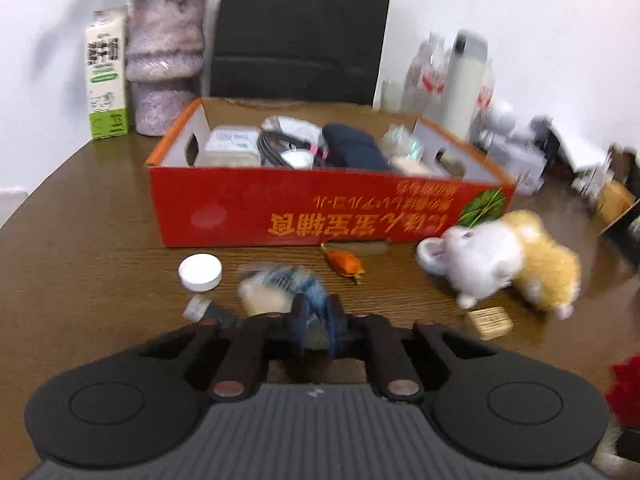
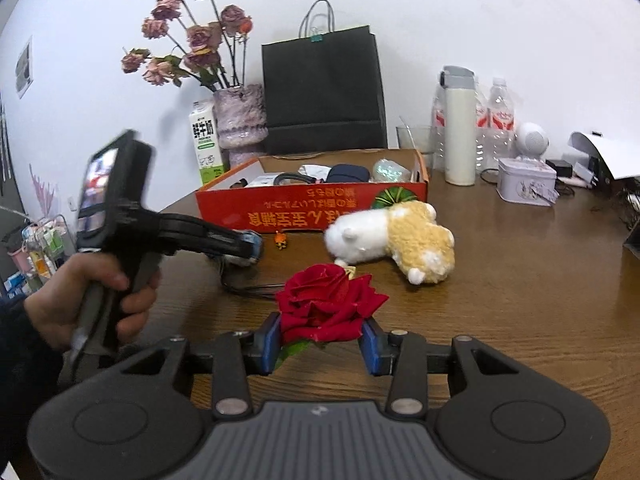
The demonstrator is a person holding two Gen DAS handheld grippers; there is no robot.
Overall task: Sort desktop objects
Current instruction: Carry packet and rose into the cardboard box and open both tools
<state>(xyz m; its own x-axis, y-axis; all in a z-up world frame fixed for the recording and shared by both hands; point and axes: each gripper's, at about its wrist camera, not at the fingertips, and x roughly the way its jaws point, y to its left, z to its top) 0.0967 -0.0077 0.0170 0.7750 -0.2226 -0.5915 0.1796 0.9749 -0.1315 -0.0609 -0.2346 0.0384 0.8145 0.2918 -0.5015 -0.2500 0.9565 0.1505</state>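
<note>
My left gripper [image 1: 316, 318] has its fingers close together on the blue edge of a small blue-and-cream packet [image 1: 272, 288], which is blurred, just above the brown table. The right wrist view shows the same gripper [image 2: 252, 244] held by a hand [image 2: 80, 300]. My right gripper [image 2: 320, 342] is shut on a red rose [image 2: 324, 304], whose head sits between the blue pads. A red cardboard box [image 1: 240, 208] holding several items stands behind. In front of it lie a white round lid [image 1: 200, 272], a small carrot toy [image 1: 344, 262], a white-and-yellow plush toy [image 1: 508, 260] and a small gold box [image 1: 488, 322].
A purple vase [image 2: 240, 120] of dried roses, a milk carton [image 2: 206, 140] and a black paper bag [image 2: 324, 92] stand behind the box. A white flask [image 2: 460, 128], bottles and a tin [image 2: 526, 180] sit at the back right. A black cable [image 2: 248, 288] lies near the rose.
</note>
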